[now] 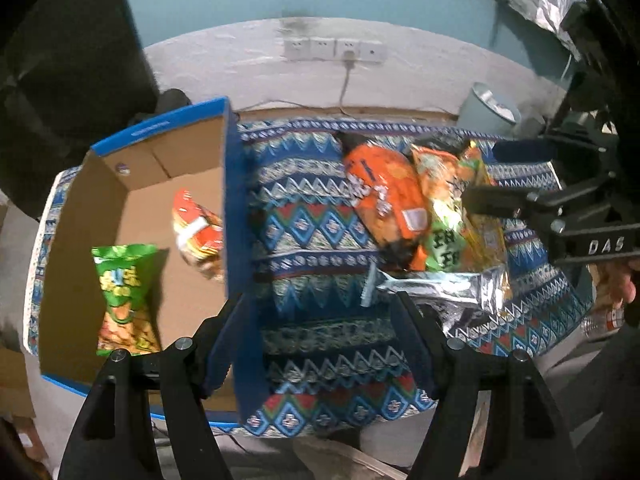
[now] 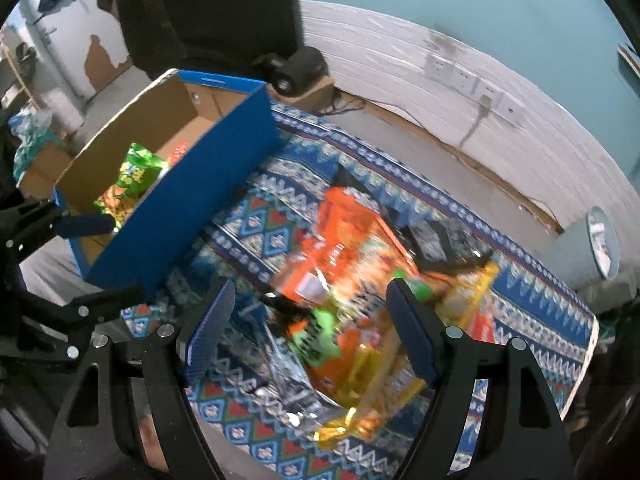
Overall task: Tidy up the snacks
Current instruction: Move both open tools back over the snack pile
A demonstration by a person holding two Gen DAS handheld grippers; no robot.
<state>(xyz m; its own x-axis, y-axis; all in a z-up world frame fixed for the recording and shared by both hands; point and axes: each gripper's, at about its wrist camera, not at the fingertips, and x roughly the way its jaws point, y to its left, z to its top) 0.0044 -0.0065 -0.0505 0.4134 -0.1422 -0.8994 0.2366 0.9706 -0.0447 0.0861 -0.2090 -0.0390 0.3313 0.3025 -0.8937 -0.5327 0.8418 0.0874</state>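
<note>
Blue cardboard box [image 1: 234, 216] sits on the left part of a table covered with a blue patterned cloth [image 1: 312, 216]. Box is open on top, brown inside. Two snacks lie in it: a green snack bag [image 1: 122, 292] near the front, a red-and-white snack pack [image 1: 198, 232] against the right wall.

Snack pile lies on the cloth to the right of the box, well apart from it: an orange bag [image 1: 384, 196], a green-and-orange bag [image 1: 444, 216] overlapping it, a yellow pack [image 1: 486, 220] at the right edge, a silver foil pack [image 1: 444, 286] at the front.

Left gripper [image 1: 318, 308] is over the cloth just beside the box's right wall, jaws apart, nothing between them; its left finger overlaps the box wall in view.

Right gripper [image 2: 310, 304] hangs over the snack pile, jaws apart, not clamped on anything; the pile is motion-blurred in the right wrist view, so contact cannot be told. In the left wrist view it shows at the right edge, with a bit of a hand [image 1: 618, 280] behind it.

Behind the table: white lower wall with wall sockets [image 1: 332, 49], teal wall above, a grey bin [image 1: 490, 112] at the back right.
</note>
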